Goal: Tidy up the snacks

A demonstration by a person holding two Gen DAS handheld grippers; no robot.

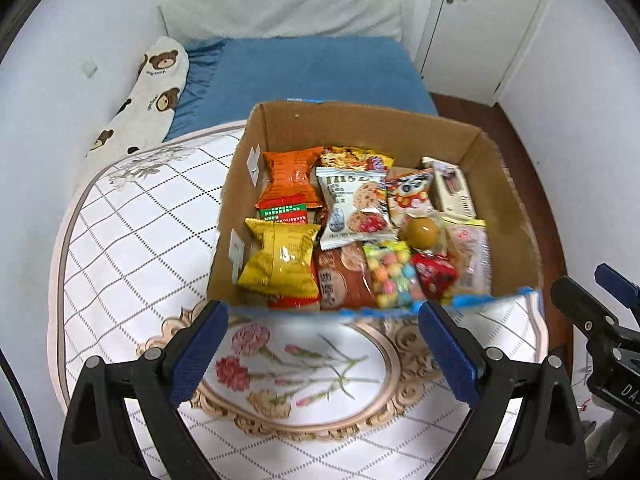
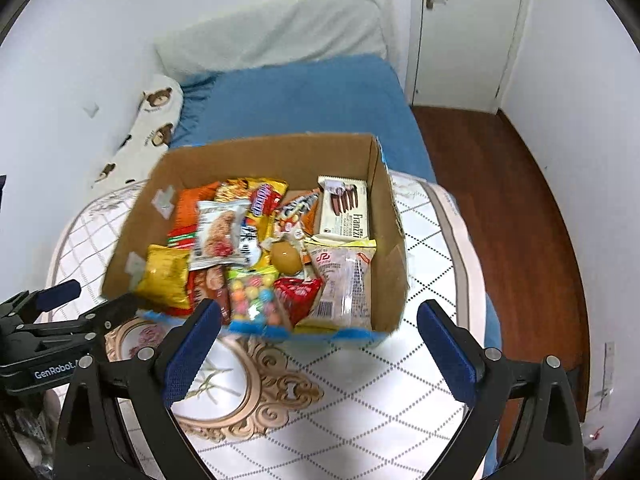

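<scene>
A cardboard box point(image 1: 360, 128) full of several snack packs sits on a quilted floral mat point(image 1: 140, 240). It also shows in the right wrist view point(image 2: 392, 264). Inside lie a yellow pack point(image 1: 280, 260), an orange pack point(image 1: 292, 176), a cookie pack point(image 1: 354, 212), a bag of coloured candy balls point(image 1: 392, 276) and a Franzzi wafer box point(image 2: 346, 208). My left gripper point(image 1: 320, 320) is open and empty just before the box's near edge. My right gripper point(image 2: 318, 320) is open and empty at the near edge too.
The mat lies on a bed with a blue sheet point(image 1: 312, 72), a white pillow point(image 1: 280, 8) and a bear-print bolster point(image 1: 156, 92). A white door point(image 2: 468, 28) and brown wooden floor point(image 2: 500, 200) are to the right.
</scene>
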